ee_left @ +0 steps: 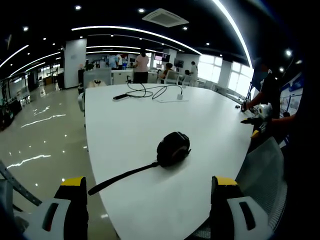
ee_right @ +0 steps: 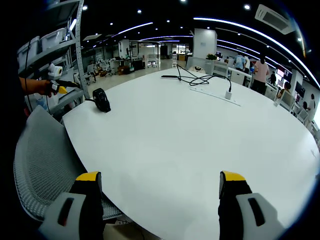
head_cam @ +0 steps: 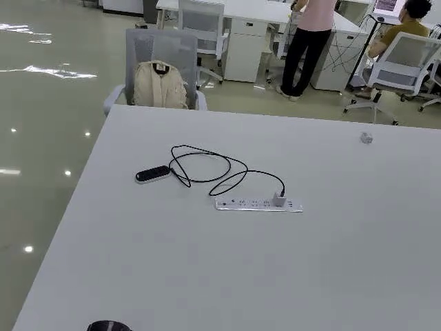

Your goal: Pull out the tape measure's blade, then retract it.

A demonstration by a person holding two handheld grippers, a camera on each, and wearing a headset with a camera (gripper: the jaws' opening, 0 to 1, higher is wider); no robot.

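Note:
A black tape measure (ee_left: 173, 148) lies on the white table (ee_left: 135, 130) near its edge, its black wrist strap (ee_left: 122, 177) trailing toward me and its blade not drawn out. My left gripper (ee_left: 150, 200) hangs open short of the table edge, a little way from the tape measure. In the right gripper view the tape measure (ee_right: 101, 99) sits far off at the left of the table (ee_right: 180, 140). My right gripper (ee_right: 161, 190) is open above the near table edge, holding nothing. A dark rounded top, likely the tape measure (head_cam: 108, 325), peeks in at the head view's bottom edge.
A white power strip (head_cam: 257, 204) with a plugged charger, a looped black cable (head_cam: 207, 165) and a small black device (head_cam: 152, 174) lie mid-table. A small grey object (head_cam: 366, 138) sits far right. A grey chair with a jacket (head_cam: 160, 84) stands at the far end. A mesh chair (ee_right: 42, 165) is beside me.

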